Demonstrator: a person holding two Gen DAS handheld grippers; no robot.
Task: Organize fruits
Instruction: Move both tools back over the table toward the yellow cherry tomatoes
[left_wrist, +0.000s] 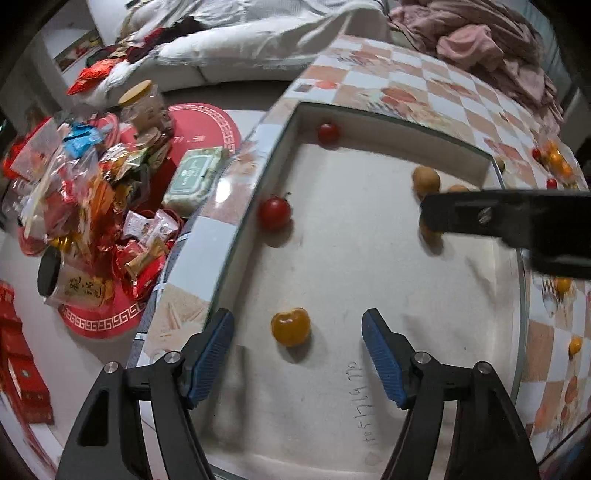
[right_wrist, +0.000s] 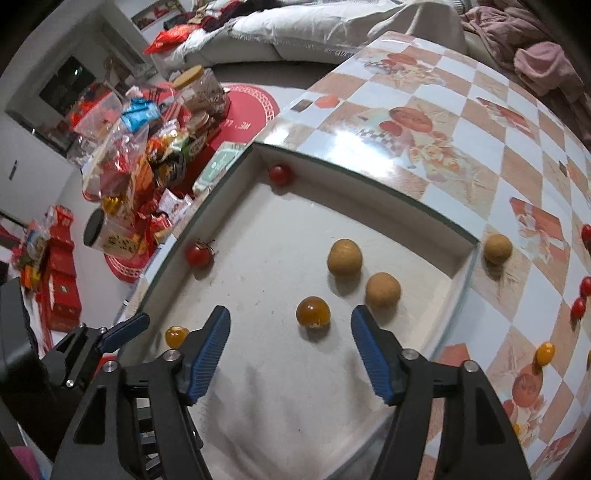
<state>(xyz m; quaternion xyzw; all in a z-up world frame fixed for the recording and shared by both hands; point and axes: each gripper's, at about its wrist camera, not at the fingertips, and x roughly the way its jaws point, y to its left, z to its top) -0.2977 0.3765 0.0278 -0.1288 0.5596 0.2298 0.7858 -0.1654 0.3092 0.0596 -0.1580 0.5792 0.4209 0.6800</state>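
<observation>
we hold our left gripper (left_wrist: 297, 349) over the near part of the white tray (left_wrist: 369, 280), fingers spread wide and gripping nothing, with a yellow cherry tomato (left_wrist: 290, 326) lying on the tray floor between the blue pads (left_wrist: 214, 350), touching neither. along the tray's left wall sits a red cherry tomato (left_wrist: 274, 212), and a second red cherry tomato (left_wrist: 328, 133) rests in the far left corner. over on the right our right gripper (right_wrist: 290, 345) hangs above the same tray, fingers released too, an amber-coloured tomato (right_wrist: 313, 311) just ahead of the gap between them. two tan round fruits, likely longans (right_wrist: 345, 257), lie close together toward the tray's far right side, apart from each other. a third longan (right_wrist: 498, 249) sits outside the tray on the checkered tabletop (right_wrist: 461, 147), just beside the tray's far right corner. more small red tomatoes (right_wrist: 578, 308) and a yellow one (right_wrist: 545, 352) lie scattered near the table's right edge. a heap of snack packets (left_wrist: 92, 192) is piled off the table's left edge.
</observation>
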